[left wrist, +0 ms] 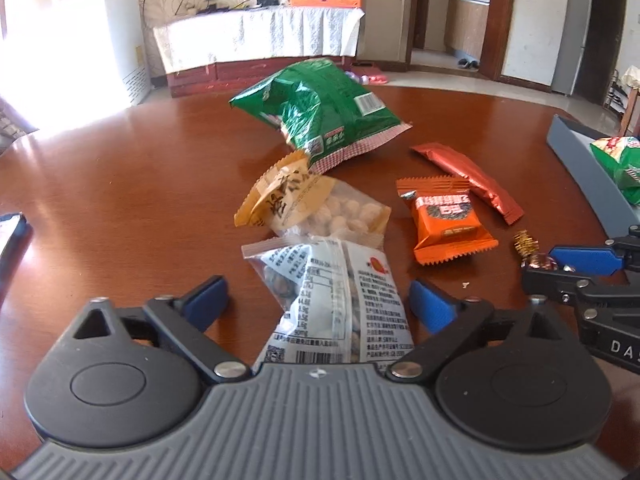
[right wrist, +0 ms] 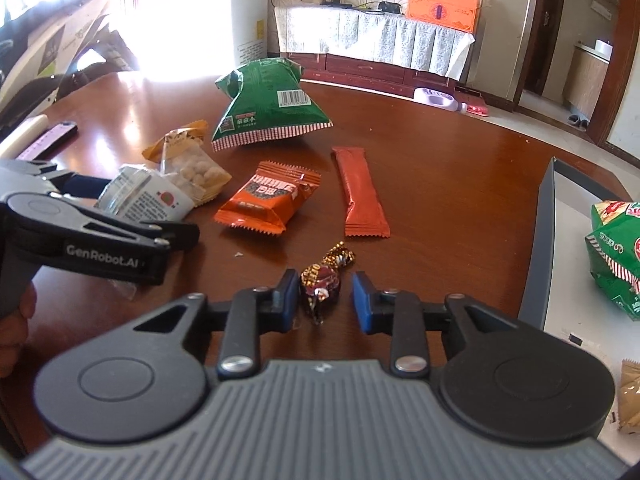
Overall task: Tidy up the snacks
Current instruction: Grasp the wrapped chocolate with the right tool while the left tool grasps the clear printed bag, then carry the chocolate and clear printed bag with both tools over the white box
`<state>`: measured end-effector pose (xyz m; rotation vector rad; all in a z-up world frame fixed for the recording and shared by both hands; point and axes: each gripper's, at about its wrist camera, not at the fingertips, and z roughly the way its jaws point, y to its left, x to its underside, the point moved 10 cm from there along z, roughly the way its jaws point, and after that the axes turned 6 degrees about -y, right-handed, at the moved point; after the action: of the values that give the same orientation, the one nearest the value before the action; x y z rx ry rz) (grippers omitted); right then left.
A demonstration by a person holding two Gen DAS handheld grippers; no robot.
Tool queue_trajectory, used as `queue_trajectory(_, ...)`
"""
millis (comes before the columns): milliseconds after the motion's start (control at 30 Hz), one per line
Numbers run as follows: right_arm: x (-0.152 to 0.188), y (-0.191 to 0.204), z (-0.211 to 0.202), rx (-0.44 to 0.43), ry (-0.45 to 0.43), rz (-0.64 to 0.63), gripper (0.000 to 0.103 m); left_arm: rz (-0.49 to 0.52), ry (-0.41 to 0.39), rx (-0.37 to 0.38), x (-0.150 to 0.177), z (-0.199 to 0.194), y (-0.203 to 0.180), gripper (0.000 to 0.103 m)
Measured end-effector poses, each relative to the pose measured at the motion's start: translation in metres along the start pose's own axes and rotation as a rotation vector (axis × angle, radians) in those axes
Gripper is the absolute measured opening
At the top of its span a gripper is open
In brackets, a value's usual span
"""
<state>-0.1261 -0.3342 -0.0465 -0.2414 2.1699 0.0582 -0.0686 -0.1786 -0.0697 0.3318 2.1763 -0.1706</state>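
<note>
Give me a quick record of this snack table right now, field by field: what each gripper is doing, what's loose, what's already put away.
left gripper: open, straddling the white printed nut packet
right gripper: open, either side of the dark red foil-wrapped candy
loose on the brown wooden table: large green crinkled bag, yellow-and-clear pouch of pale round snacks, orange square packet, long red-orange foil bar
grey tray: at the right, holds a green-and-red snack bag

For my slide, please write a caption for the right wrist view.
Open right tool straddles a wrapped candy on the table, snack packets beyond.
</note>
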Motion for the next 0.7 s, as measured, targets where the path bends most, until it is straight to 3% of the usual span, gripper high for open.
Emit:
queue_trajectory(33, 0.000, 0.001, -0.001, 0.000, 0.002, -0.006, 0.032, 0.008, -0.011, 0.013, -0.001, -0.002, -0.003, 0.075)
queue_trajectory(67, 0.000, 0.003, -0.001, -0.003, 0.003, -0.010, 0.027, 0.013, -0.017, 0.023, -0.002, -0.004, -0.006, 0.070)
queue_trajectory(233, 0.000, 0.010, -0.006, -0.028, 0.004, -0.011, 0.026, -0.006, -0.022, 0.029, -0.001, -0.007, -0.006, 0.061)
queue_trajectory(367, -0.003, 0.010, -0.013, -0.049, -0.014, 0.031, 0.026, -0.057, -0.017, 0.037, -0.002, -0.013, 0.001, 0.060)
queue_trajectory(700, -0.010, 0.018, -0.037, -0.078, -0.073, 0.081, 0.026, -0.036, -0.079, -0.020, -0.015, -0.048, 0.007, 0.059)
